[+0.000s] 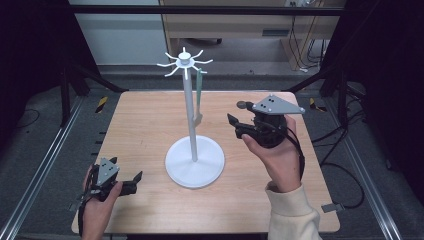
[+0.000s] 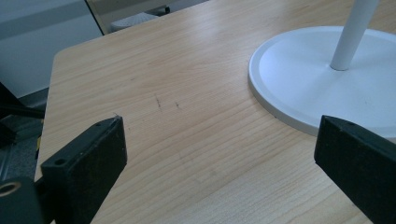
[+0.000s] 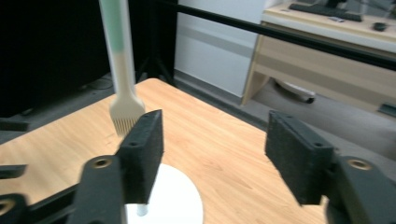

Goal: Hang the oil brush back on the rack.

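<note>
**Brush hangs on the stand, both tools empty**

Near the table's [image 1: 150, 115] front left corner, the left gripper [image 1: 131, 180] rests low with its jaws apart, nothing between them, apparently just waiting. Further in, the right gripper [image 1: 235, 126] hovers beside the white stand [image 1: 194, 161], jaws spread and empty. Beyond them the brush [image 3: 125, 109] hangs free from a hook, probably by a loop in its handle, bristles down, clear of the table.

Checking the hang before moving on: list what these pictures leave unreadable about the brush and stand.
- Brush: top of handle cut off by the right gripper view's upper edge; its hook is unseen there.
- High view: where the brush meets the stand's hooks is too small to read.
- Stand base: cut off by the left gripper view's right edge.
</note>
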Demonstrator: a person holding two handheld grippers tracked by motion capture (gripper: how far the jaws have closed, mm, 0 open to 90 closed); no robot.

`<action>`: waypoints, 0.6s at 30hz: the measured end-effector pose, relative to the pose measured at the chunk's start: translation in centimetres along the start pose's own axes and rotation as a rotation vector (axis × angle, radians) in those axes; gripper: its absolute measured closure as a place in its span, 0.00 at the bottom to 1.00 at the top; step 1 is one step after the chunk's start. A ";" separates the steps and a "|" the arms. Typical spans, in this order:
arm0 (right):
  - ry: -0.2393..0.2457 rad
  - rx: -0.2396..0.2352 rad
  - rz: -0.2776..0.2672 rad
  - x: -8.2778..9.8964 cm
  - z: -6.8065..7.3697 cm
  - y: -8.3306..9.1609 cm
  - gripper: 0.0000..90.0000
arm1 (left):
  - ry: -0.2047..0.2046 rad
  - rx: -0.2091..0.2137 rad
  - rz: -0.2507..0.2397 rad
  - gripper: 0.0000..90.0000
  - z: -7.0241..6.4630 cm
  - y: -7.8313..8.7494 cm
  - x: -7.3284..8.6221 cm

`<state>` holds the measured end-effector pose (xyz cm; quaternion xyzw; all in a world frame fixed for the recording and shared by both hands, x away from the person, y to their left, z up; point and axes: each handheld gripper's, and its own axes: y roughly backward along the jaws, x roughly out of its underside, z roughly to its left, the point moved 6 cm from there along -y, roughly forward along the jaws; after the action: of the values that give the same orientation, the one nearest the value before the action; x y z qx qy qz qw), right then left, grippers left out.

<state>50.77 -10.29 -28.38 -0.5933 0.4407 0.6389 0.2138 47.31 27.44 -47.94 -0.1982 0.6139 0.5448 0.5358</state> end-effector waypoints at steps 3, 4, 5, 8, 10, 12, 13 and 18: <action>0.003 0.031 0.012 0.2 -0.5 0.0 0.26 | 0.006 0.000 -0.005 0.02 0.1 0.1 0.0; 0.003 0.038 0.010 0.2 -0.6 0.1 0.23 | 0.008 0.001 -0.007 0.02 0.1 0.1 0.0; 0.004 0.045 0.009 0.3 -0.8 0.2 0.19 | 0.007 0.001 -0.007 0.02 0.1 0.1 0.0; 0.010 0.066 0.013 0.4 -1.4 0.5 0.13 | 0.008 0.002 -0.005 0.02 0.1 0.1 0.0; 0.003 0.076 0.004 0.6 -1.9 0.7 0.11 | 0.006 0.004 -0.005 0.02 0.0 0.0 -0.1; -0.005 0.086 0.007 0.9 -2.5 0.8 0.10 | 0.003 0.005 -0.005 0.02 0.0 0.0 -0.1; -0.008 0.089 0.006 1.0 -2.8 0.8 0.10 | 0.003 0.005 -0.005 0.02 0.0 0.0 -0.1; -0.029 0.103 0.001 1.7 -4.1 0.9 0.09 | 0.010 0.002 -0.008 0.02 0.1 0.1 0.0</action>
<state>52.00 -14.53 -29.28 -0.5719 0.4702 0.6240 0.2501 47.31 27.55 -47.85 -0.2032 0.6163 0.5409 0.5351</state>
